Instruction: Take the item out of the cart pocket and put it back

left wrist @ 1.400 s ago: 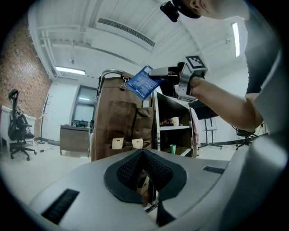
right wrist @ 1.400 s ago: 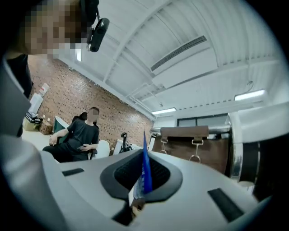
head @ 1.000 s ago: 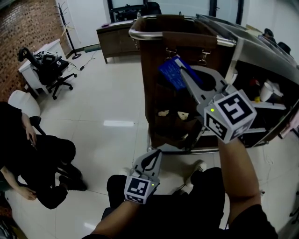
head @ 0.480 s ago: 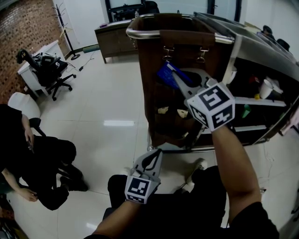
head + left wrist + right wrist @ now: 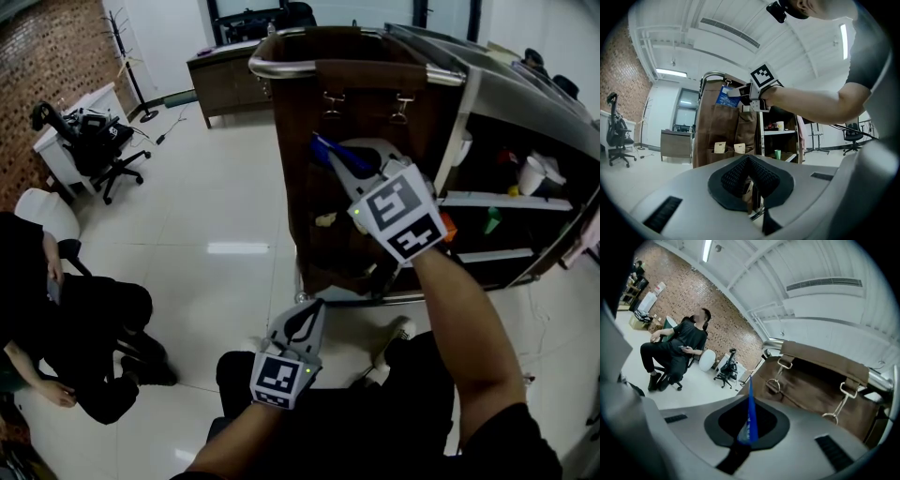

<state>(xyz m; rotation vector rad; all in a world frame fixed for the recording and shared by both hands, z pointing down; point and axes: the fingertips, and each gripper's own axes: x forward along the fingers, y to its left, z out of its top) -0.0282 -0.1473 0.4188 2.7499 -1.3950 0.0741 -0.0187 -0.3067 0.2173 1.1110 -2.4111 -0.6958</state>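
Note:
A brown fabric bag (image 5: pixel 309 206) with pockets hangs from the cart's metal rail (image 5: pixel 281 67). My right gripper (image 5: pixel 328 155) is shut on a flat blue packet (image 5: pixel 322 146) and holds it against the bag's upper front. In the right gripper view the blue packet (image 5: pixel 750 416) stands edge-on between the pads, with the brown bag (image 5: pixel 820 376) just ahead. The left gripper view shows the blue packet (image 5: pixel 725 97) high on the brown bag (image 5: pixel 717 126). Two small tan packets (image 5: pixel 720 147) sit in lower pockets. My left gripper (image 5: pixel 313 307) is shut and holds nothing, low in front of the cart.
A person in black (image 5: pixel 66 319) sits on a chair at the left. An office chair (image 5: pixel 98 141) and a desk (image 5: pixel 230 58) stand farther back. The cart's open shelves (image 5: pixel 525 202) at the right hold cups and bottles. The floor is glossy white tile.
My right gripper has moved down and left with the blue packet, closer to the bag's front, and rolled so the packet shows narrower. The left gripper stayed where it was.

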